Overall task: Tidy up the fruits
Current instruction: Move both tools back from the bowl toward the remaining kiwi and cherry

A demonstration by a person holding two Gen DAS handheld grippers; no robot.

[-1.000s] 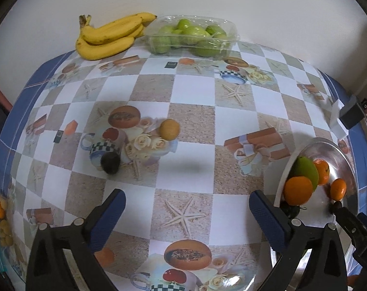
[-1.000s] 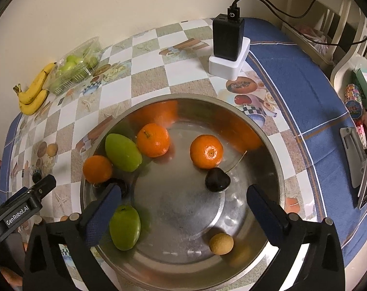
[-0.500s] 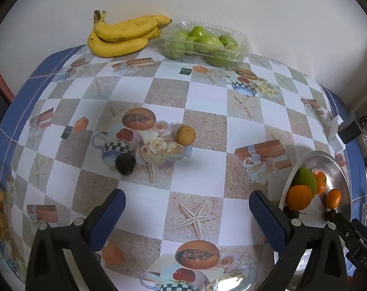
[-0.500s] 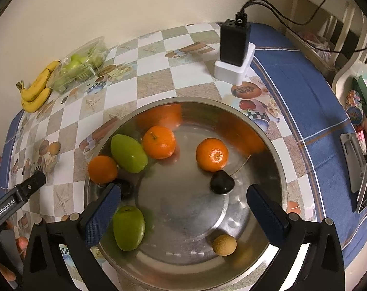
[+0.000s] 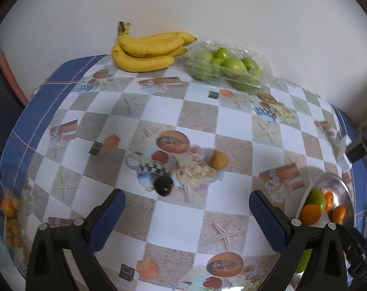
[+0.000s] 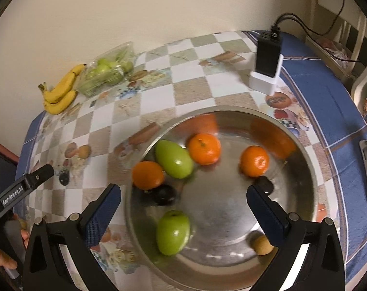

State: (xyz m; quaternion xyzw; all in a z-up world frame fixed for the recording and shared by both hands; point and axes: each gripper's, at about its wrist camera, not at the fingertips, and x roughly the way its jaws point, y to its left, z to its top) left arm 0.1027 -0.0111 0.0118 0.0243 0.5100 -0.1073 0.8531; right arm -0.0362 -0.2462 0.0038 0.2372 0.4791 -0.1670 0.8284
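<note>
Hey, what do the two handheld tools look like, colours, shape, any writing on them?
Both match: black angular frames with silver screws, each ending in two fingers faced with dark blue textured pads. The left tool and right tool look alike from their own cameras. From the right view, the left tool's side reads "GenRobot.AI" in white. No cables or sleeves show.

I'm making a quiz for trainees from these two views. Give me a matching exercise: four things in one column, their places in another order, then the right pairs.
Things:
1. bananas
2. dark fruit
3. oranges
4. black charger

Places:
A. in the steel bowl
B. on a white block near the blue border
C. by the wall, beside the tub of green fruit
D. loose on the cloth, ahead of the left gripper

Pairs: 1-C, 2-D, 3-A, 4-B
</note>
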